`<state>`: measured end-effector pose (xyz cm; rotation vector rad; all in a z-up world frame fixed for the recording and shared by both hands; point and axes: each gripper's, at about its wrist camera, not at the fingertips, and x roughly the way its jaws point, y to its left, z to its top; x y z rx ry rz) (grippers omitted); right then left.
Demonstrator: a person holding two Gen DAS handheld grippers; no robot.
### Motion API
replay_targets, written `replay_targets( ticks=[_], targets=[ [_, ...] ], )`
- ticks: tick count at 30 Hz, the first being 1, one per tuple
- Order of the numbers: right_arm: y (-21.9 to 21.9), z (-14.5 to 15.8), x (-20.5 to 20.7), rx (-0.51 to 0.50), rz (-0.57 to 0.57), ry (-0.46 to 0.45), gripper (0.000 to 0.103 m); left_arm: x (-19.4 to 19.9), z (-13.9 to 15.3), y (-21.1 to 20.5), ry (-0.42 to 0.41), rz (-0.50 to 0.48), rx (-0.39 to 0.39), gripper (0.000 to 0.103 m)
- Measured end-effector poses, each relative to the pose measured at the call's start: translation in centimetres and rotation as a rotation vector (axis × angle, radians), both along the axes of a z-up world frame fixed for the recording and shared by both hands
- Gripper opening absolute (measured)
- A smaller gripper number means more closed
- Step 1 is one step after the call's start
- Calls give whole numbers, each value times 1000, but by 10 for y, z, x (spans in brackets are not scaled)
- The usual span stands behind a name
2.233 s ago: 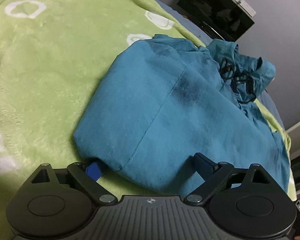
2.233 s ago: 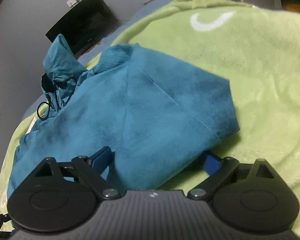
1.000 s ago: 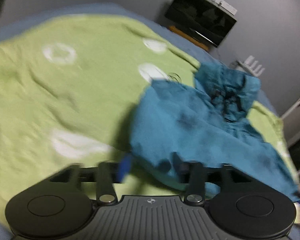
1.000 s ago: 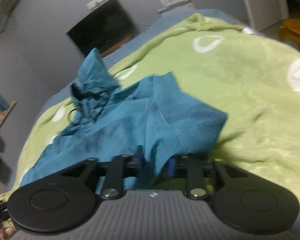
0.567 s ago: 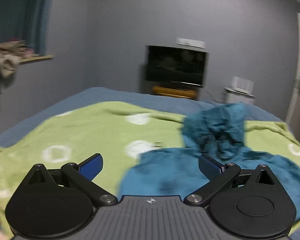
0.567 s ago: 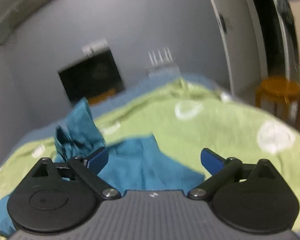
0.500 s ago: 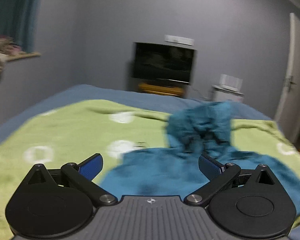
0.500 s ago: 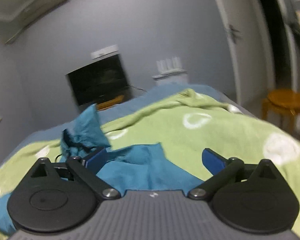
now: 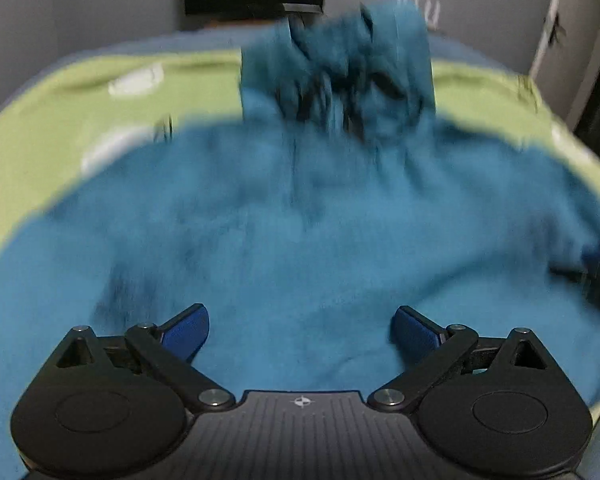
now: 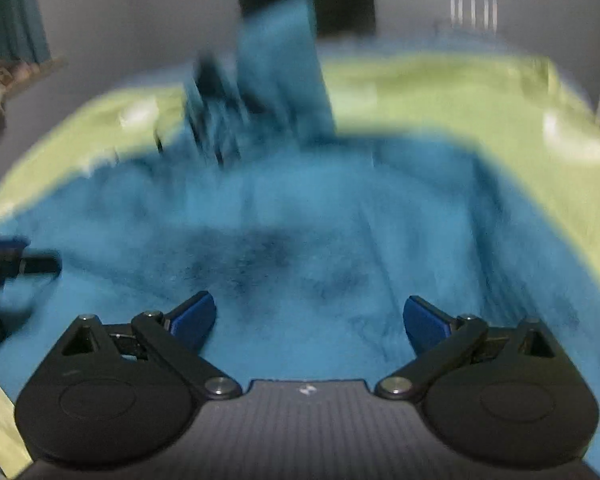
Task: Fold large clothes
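My left gripper (image 9: 300, 334) has its two blue-padded fingers (image 9: 186, 332) spread as wide as they go, jaws just opened, with nothing pinched between them. Beyond and below those fingertips lies the large teal hooded jacket of thin fabric (image 9: 300, 216), spread over the fuzzy lime-green blanket with white ring marks (image 9: 60, 120). The jacket fills the whole span between my fingers and runs past both of them. Its hood (image 9: 340, 64) stands bunched up at the far end, straight ahead of the gap, with dark drawcords tangled on it. Everything is smeared by motion blur.

My right gripper (image 10: 310, 324) is the same: blue pads (image 10: 424, 324) flung apart, jaws just opened, gripping nothing. The jacket's body (image 10: 300, 240) sits under and ahead of these fingers, a dark smudge on the cloth just beyond the left fingertip. The hood rises ahead, slightly left of the gap. Green blanket shows past the right finger. Far left of my right fingers, the other gripper's tip pokes over the cloth.
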<state>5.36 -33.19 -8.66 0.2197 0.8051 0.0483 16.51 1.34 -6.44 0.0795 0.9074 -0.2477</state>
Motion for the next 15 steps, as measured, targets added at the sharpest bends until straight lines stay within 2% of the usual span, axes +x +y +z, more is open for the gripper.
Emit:
replay_targets(
  ticks=[4,5,7,8,10,11,13,15],
  targets=[
    [-9,9,-8,19,-61,-61,102,0,-3,-8,14,-25,70,101],
    [-12,14,-12,25,-76,-109,102,2,0,-8,15,-17,54,99],
    [-20,20,-17,53,-99,-197,102,3,10,-4,-10,-4,-31,99],
    [-23,21,-14,54,-109,-207,102,9,13,-4,-28,11,-70,99],
    [-26,18,-2,36,-114,-176,102,16,22,-3,-88,50,-127,101],
    [-26,13,8,18,-109,-133,102,23,24,-5,-114,59,-135,102],
    [-24,-5,32,-14,-92,-31,102,34,25,-15,-131,60,-113,102],
    [-21,-16,45,-37,-95,-11,102,44,16,-21,-118,60,-89,102]
  ],
)
